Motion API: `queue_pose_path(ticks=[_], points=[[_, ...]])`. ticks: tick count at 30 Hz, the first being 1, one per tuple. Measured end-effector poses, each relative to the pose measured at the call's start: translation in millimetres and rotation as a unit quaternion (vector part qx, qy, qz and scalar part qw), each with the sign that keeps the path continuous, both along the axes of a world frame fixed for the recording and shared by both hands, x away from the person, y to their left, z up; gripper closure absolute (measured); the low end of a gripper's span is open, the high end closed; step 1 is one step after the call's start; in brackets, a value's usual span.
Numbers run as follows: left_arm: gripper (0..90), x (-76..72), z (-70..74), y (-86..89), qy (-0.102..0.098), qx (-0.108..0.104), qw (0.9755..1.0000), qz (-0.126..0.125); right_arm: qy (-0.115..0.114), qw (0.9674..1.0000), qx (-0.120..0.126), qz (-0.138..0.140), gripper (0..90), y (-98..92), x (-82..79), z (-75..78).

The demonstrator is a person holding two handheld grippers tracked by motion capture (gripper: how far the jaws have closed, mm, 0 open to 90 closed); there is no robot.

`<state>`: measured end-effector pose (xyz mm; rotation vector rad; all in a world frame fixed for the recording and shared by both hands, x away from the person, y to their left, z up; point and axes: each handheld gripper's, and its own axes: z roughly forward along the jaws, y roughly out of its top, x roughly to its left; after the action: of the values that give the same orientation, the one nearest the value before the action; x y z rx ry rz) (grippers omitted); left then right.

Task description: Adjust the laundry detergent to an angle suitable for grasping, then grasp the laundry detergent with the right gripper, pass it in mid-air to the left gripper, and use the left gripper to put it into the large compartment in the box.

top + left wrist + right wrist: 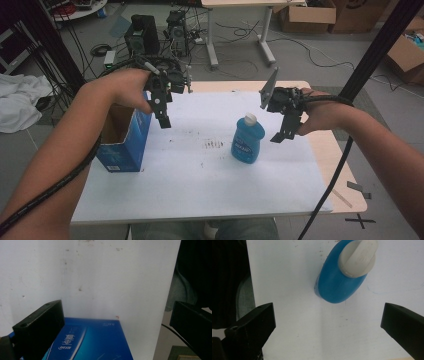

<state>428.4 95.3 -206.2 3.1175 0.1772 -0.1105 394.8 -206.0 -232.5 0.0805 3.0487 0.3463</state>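
The blue bottle (pixel 247 139) with its pale cap stands upright on the white table (pixel 200 190), just ahead of and below my right gripper (pixel 283 131), whose jaws gape wide and touch nothing. My left gripper (pixel 163 117) hangs over the open blue box (pixel 123 142) at the table's left edge, jaws spread wide and empty, above the box's near corner.

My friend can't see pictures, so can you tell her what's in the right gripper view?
A blue bottle with a whitish cap stands on a white table, seen from above. The right gripper hangs over it, its two black jaws wide apart at the bottom corners with nothing between them. A dark strip runs down the left edge.
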Motion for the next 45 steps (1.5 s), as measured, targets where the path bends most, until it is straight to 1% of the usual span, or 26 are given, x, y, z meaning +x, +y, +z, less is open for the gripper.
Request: queue_pose_path(ticks=[5, 11, 12, 13, 15, 17, 20, 26, 31, 32, 34, 39, 43, 45], points=[[0.1, 0.2, -1.0, -0.1, 0.000, -0.002, 1.0000, -0.001, -0.001, 1.0000, -0.008, 0.000, 0.0, -2.1, -0.6, -2.9], [0.1, 2.7, -1.3, 0.4, 0.000, -0.003, 1.0000, 0.000, 0.009, 0.9999, -0.011, 0.003, 0.0, -2.0, 3.0, -5.5], [0.1, 2.9, -1.4, 0.3, -0.001, -0.003, 1.0000, -0.001, 0.014, 0.9998, -0.012, 0.005, 0.0, -1.4, 3.4, -6.2], [0.1, 3.1, -1.1, 0.2, -0.002, 0.000, 1.0000, -0.002, 0.014, 0.9998, -0.012, 0.005, 0.0, -1.4, 3.4, -6.2], [0.1, 2.6, -0.8, 0.4, -0.002, -0.004, 1.0000, -0.001, 0.011, 0.9999, -0.013, 0.004, 0.0, -1.8, 3.2, -6.2], [0.1, 1.8, 0.1, 0.1, -0.004, -0.001, 1.0000, -0.001, 0.012, 0.9999, -0.010, 0.005, 0.0, -3.3, 2.7, -5.6], [0.1, -0.5, 0.9, -0.2, -0.004, -0.003, 1.0000, -0.002, 0.010, 0.9999, -0.006, 0.000, 0.0, -4.7, 0.7, -4.3], [0.1, -3.2, 2.5, 0.8, -0.004, -0.003, 1.0000, -0.001, 0.006, 0.9999, -0.010, -0.001, 0.0, -3.9, -2.6, -3.7], [0.1, -4.5, 4.4, 0.8, -0.009, -0.003, 1.0000, -0.001, 0.008, 0.9999, -0.014, -0.003, 0.0, -4.2, -2.8, -5.0], [0.1, -5.2, 4.2, 0.4, -0.010, -0.006, 0.9999, -0.001, 0.009, 0.9998, -0.015, -0.004, 0.0, -4.8, -3.0, -5.6], [0.1, -5.8, 3.7, -0.9, -0.009, -0.006, 0.9999, -0.003, 0.010, 0.9998, -0.016, -0.004, 0.0, -5.0, -3.0, -6.1], [0.1, -4.5, 1.9, -1.7, -0.008, -0.001, 1.0000, -0.002, 0.012, 0.9997, -0.022, -0.003, 0.0, -7.5, -2.5, -9.3], [0.1, -8.1, 2.1, -2.2, -0.010, -0.001, 0.9999, -0.004, 0.011, 0.9996, -0.025, -0.007, 0.0, -8.0, -3.4, -9.9], [0.1, -9.5, 2.0, -2.1, -0.009, -0.008, 0.9999, -0.003, 0.008, 0.9996, -0.026, -0.007, 0.0, -7.3, -5.0, -10.1]])
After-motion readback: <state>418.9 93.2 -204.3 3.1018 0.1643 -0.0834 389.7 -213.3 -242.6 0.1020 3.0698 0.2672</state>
